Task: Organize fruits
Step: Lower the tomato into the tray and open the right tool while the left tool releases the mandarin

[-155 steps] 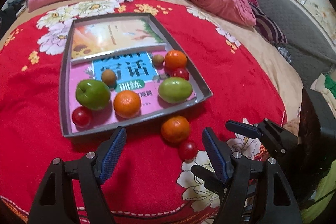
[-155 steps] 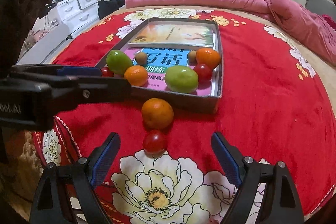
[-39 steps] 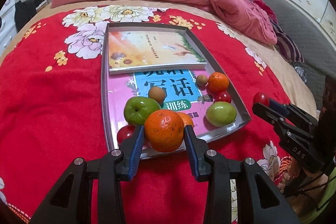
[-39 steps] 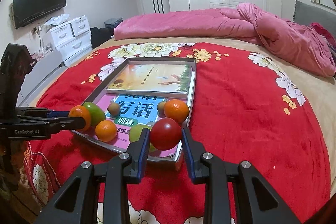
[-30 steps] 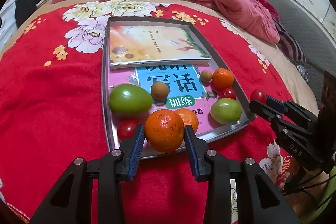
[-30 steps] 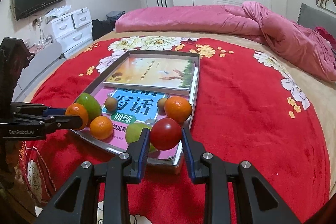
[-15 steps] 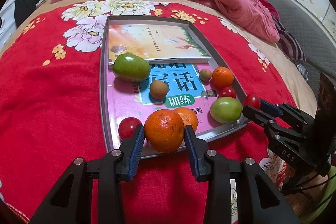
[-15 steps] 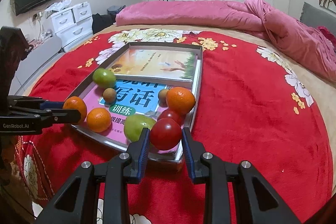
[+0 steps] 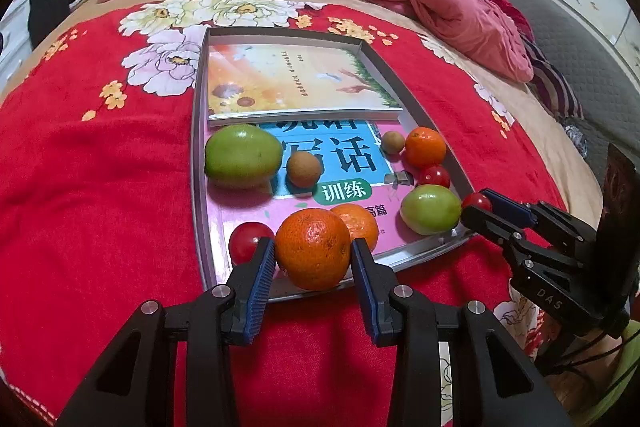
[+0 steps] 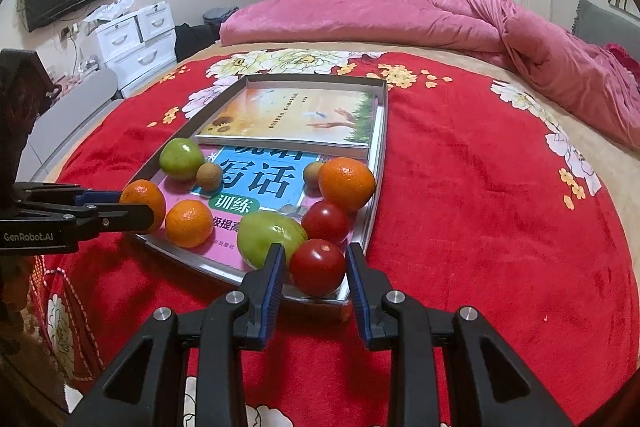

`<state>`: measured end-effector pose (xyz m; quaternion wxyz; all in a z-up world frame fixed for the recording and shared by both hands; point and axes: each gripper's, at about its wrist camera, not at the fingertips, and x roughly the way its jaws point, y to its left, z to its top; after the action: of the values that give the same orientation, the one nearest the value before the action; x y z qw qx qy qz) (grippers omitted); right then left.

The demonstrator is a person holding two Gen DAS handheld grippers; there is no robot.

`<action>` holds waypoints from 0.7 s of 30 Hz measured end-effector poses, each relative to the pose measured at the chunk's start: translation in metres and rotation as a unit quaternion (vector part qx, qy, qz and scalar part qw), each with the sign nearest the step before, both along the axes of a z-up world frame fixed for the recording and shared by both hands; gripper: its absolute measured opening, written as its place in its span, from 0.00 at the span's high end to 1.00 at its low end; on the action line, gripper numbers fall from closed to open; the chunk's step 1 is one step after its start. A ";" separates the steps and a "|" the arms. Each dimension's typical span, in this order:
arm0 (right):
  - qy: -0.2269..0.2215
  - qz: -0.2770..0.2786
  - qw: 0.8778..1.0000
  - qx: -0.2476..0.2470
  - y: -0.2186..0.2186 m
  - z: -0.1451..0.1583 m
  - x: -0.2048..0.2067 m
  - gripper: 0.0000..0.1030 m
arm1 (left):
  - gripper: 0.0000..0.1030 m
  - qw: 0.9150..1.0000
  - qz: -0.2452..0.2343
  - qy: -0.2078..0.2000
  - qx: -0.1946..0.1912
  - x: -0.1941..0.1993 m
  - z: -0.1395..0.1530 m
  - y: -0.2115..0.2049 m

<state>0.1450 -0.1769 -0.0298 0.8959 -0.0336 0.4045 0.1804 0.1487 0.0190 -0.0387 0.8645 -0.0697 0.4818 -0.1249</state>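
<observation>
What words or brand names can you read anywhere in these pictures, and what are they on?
"GenRobot.AI": on the left gripper body.
"DAS": on the right gripper body.
"写话": blue panel of the pink book.
"训练": green badge on it.
Sunflower book title: too small to read.

Books (image 9: 296, 83) behind fruits (image 9: 242, 155) in tray (image 9: 198, 163), tray on bedspread (image 9: 88, 195)

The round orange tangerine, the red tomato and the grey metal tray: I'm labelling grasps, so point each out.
round orange tangerine (image 9: 313, 254): left wrist view, centre of its peel.
red tomato (image 10: 318, 267): right wrist view, middle of its skin.
grey metal tray (image 10: 380, 147): right wrist view, its right rim.
</observation>
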 end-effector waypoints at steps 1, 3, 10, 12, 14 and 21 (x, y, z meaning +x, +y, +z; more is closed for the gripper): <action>0.001 0.000 1.000 0.002 0.000 0.000 0.000 0.70 | 0.61 1.000 0.000 0.000 0.000 0.000 0.000 0.000; 0.002 -0.003 1.000 0.005 -0.002 0.001 0.001 0.68 | 0.61 1.000 0.001 0.001 -0.002 0.001 0.000 0.001; -0.003 -0.017 1.000 0.015 -0.006 0.005 -0.001 0.52 | 0.61 1.000 0.003 0.003 -0.004 0.001 -0.001 0.002; -0.007 -0.017 1.000 0.017 -0.006 0.007 -0.002 0.50 | 0.61 1.000 0.004 0.005 -0.006 0.001 -0.001 0.002; -0.009 -0.017 1.000 0.018 -0.006 0.008 -0.004 0.47 | 0.61 1.000 0.007 0.006 -0.006 0.001 -0.002 0.003; -0.025 -0.011 1.000 0.015 -0.002 0.014 -0.009 0.39 | 0.57 1.000 0.011 0.002 -0.009 0.000 0.002 0.005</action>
<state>0.1355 -0.1791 -0.0158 0.9081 -0.0199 0.3794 0.1759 0.1485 0.0238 -0.0367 0.8644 -0.0833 0.4813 -0.1192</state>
